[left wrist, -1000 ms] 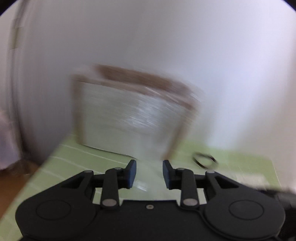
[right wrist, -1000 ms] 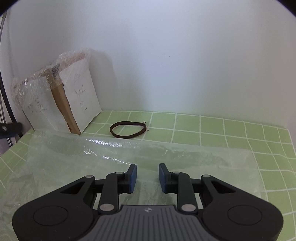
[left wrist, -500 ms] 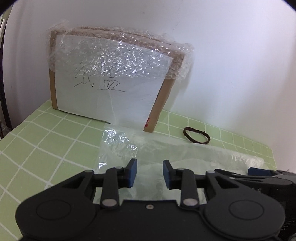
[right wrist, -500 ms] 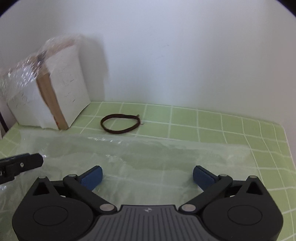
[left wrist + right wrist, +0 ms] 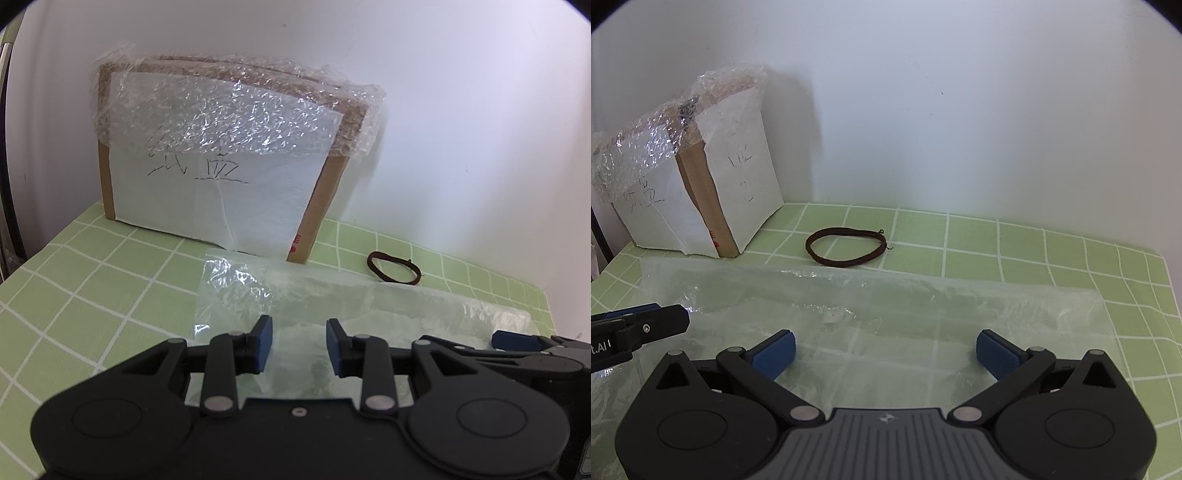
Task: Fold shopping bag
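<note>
Clear plastic bag (image 5: 871,325) lies spread flat on the green-tiled bench (image 5: 1034,254), long side running left-right, no fold visible yet. Left claw (image 5: 299,343) hovers low over the bag's left part, jaws parted a little, nothing between them. Right claw (image 5: 884,347) sits over the bag's near edge toward the middle-right, jaws spread wide, released, empty. Step looks like the approach before the first fold: both claws lining up on the near edge. Next move calls for dropping onto that edge, pinching only the film and not the bench, then carrying it over to the far edge. Film is thin and slippery, may slide or bunch instead of lifting. Box (image 5: 221,177) wrapped in bubble wrap stands at the back left, touching the wall; brown cord loop (image 5: 846,245) lies just behind the bag, apart from it.
</note>
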Demonstrator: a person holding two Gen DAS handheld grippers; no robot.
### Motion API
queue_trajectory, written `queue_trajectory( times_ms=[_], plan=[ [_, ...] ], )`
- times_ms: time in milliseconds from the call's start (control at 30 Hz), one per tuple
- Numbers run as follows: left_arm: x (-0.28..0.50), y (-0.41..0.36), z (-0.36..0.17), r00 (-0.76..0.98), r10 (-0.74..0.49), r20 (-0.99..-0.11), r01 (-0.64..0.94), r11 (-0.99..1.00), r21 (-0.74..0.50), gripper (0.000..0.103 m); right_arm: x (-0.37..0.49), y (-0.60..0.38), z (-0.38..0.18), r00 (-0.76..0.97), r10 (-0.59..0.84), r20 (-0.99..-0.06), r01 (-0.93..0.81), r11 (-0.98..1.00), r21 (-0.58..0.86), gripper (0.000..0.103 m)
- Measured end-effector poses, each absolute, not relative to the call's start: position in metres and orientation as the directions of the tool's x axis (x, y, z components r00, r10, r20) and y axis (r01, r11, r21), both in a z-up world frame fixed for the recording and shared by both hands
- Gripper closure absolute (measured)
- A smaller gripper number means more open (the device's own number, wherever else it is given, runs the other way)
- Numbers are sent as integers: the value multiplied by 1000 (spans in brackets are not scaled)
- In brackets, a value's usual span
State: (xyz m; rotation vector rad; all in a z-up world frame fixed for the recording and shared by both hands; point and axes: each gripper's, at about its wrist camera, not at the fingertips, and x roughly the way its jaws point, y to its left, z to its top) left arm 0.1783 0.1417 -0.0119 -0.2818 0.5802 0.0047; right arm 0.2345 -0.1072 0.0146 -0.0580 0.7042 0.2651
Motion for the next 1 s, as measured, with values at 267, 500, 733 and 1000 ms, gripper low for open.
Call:
queue_trajectory(
  times_ms=[267, 500, 733, 1000],
  plan=[
    [182, 138, -13, 838, -76, -541, -86, 960, -268, 70, 235, -107, 15, 730, 220, -647, -259, 965, 36, 0],
    [185, 135, -12, 837, -70, -543, -89, 961, -261, 70, 235, -106, 15, 731, 218, -647, -256, 966, 36, 0],
    [186, 134, -13, 837, -70, -543, -89, 961, -262, 70, 235, -106, 15, 731, 217, -647, -256, 966, 36, 0],
    [186, 133, -16, 839, -63, -541, -96, 961, -261, 70, 236, -107, 15, 729, 223, -647, -263, 964, 36, 0]
  ],
)
